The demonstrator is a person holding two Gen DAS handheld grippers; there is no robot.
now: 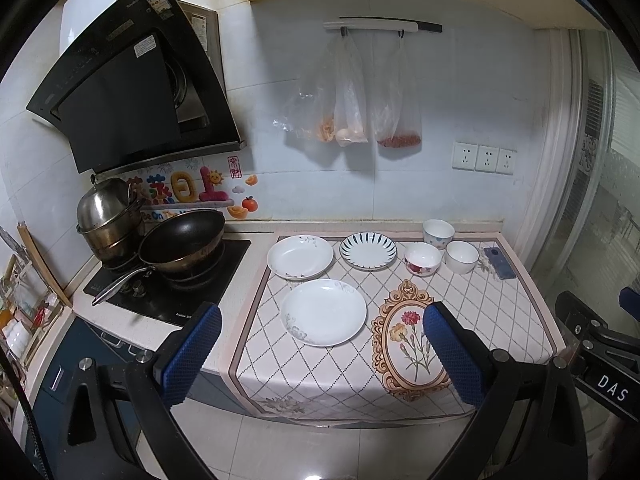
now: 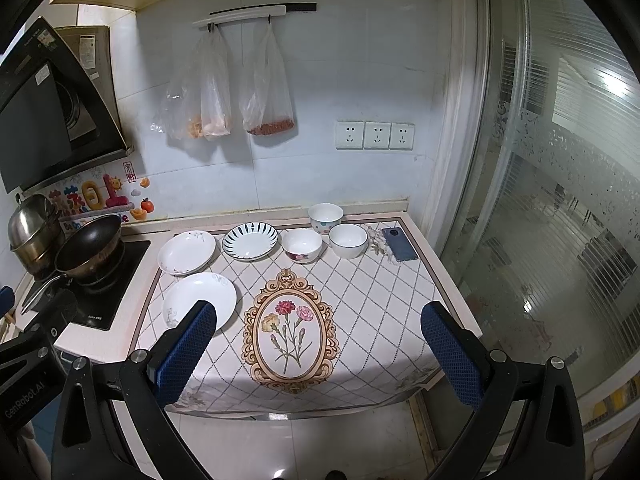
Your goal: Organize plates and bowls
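On the patterned cloth lie a near white plate, a far white plate and a blue-striped plate. Right of them stand a flower-painted bowl, a plain white bowl and a dotted bowl. My left gripper hangs open in front of the counter, below the near plate. My right gripper is open too, over the cloth's front edge, holding nothing.
A blue phone lies at the cloth's far right. A black wok and a steel pot sit on the hob at left. Plastic bags hang on the wall. A glass door closes the right side.
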